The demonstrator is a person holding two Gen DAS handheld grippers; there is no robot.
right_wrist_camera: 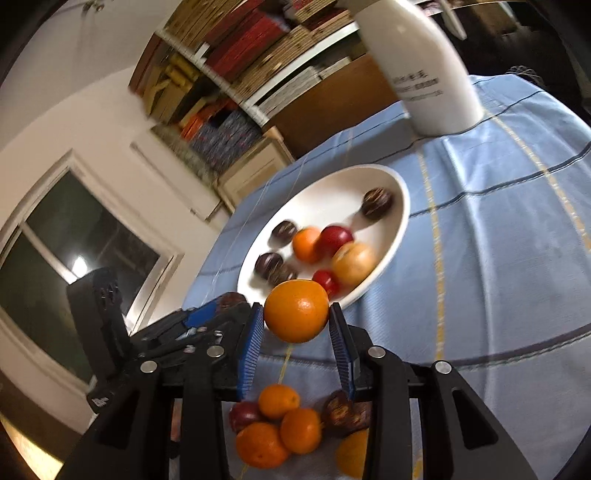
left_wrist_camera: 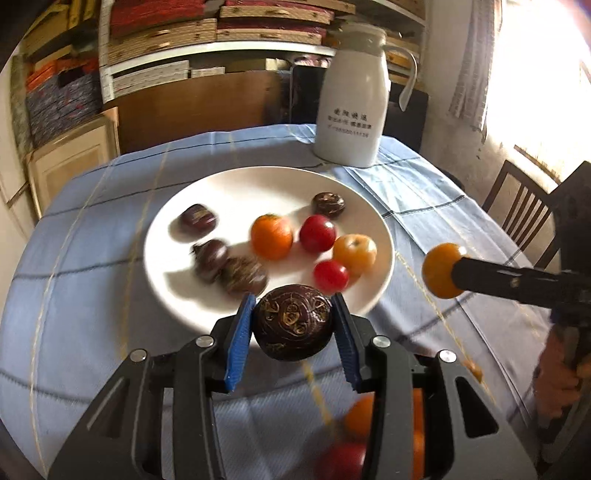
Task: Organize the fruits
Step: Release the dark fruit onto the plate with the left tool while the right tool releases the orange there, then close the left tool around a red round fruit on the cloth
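Left gripper (left_wrist_camera: 293, 323): both blue pads pressed against a dark purple passion fruit (left_wrist_camera: 291, 321) with tan scarring on its skin; fruit clamped between them and lifted clear of the cloth, seen over the near rim of the white plate (left_wrist_camera: 207, 192). Right gripper (right_wrist_camera: 296, 314): jaws closed on an orange (right_wrist_camera: 296, 311), one pad on each side, fruit likewise off the table and seen just in front of the plate's near edge. In the left wrist view the right gripper enters from the right of the plate, the same orange at its tip, a person's hand (left_wrist_camera: 557, 373) on the handle below. In the right wrist view the left gripper (right_wrist_camera: 225, 306) sits just left of the orange, near the plate's near rim, its load mostly hidden. On the plate: several dark passion fruits toward the left side and one (left_wrist_camera: 328, 204) at the far side; an orange (left_wrist_camera: 271, 236), two red fruits (left_wrist_camera: 317, 233) (left_wrist_camera: 331, 275) and a yellow-orange one (left_wrist_camera: 354, 253) clustered right of centre, some touching. Plate contents blurred in both views. Nearer than the plate, under the grippers, a loose pile on the cloth (right_wrist_camera: 280, 428): oranges, a red fruit, a dark passion fruit, packed together. The plate rests on a blue checked tablecloth (left_wrist_camera: 92, 258). Beyond the plate, at the far edge of the table, stands a white jug (left_wrist_camera: 352, 99) with a handle and printed text. Shelves of stacked boxes (left_wrist_camera: 166, 33) behind it.
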